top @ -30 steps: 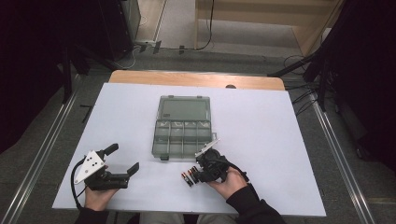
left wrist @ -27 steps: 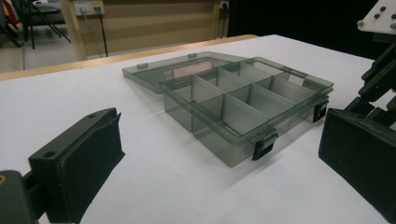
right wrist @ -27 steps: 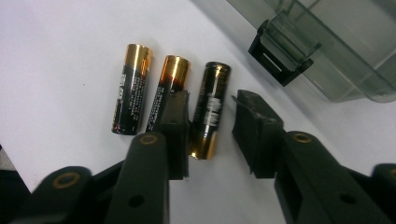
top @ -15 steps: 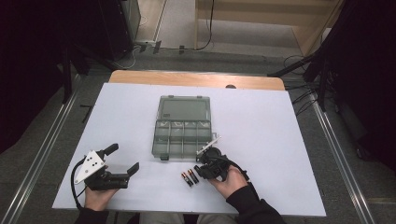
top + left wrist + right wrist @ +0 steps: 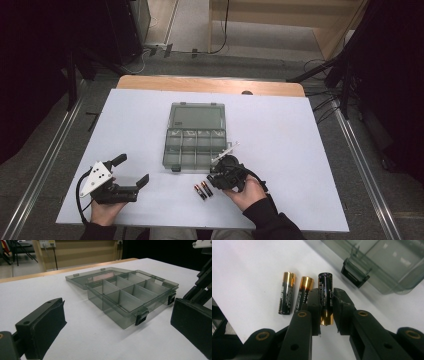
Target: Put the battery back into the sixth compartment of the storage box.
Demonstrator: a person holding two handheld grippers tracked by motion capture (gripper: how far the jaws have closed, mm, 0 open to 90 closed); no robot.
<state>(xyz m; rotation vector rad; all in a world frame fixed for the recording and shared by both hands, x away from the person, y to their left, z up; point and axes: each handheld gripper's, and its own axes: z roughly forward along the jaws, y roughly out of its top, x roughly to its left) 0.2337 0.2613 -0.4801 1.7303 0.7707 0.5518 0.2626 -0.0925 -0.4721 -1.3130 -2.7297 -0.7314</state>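
1. My left gripper point(image 5: 131, 169) rests on the white table point(image 5: 310, 150) at the left, jaws spread wide with nothing between them.
2. Ahead of it lies the smoky organiser box point(image 5: 130, 293), lid flat open; its far latch is partly hidden behind my right jaw in the left gripper view.
3. Two black-and-gold batteries point(image 5: 295, 293) lie side by side just left of my right gripper point(image 5: 326, 308).
4. That gripper's jaws have just closed on a third battery point(image 5: 325, 297), gold end toward me, near the box's front latch.
5. White print runs along each battery, too small to read, possibly a brand name.
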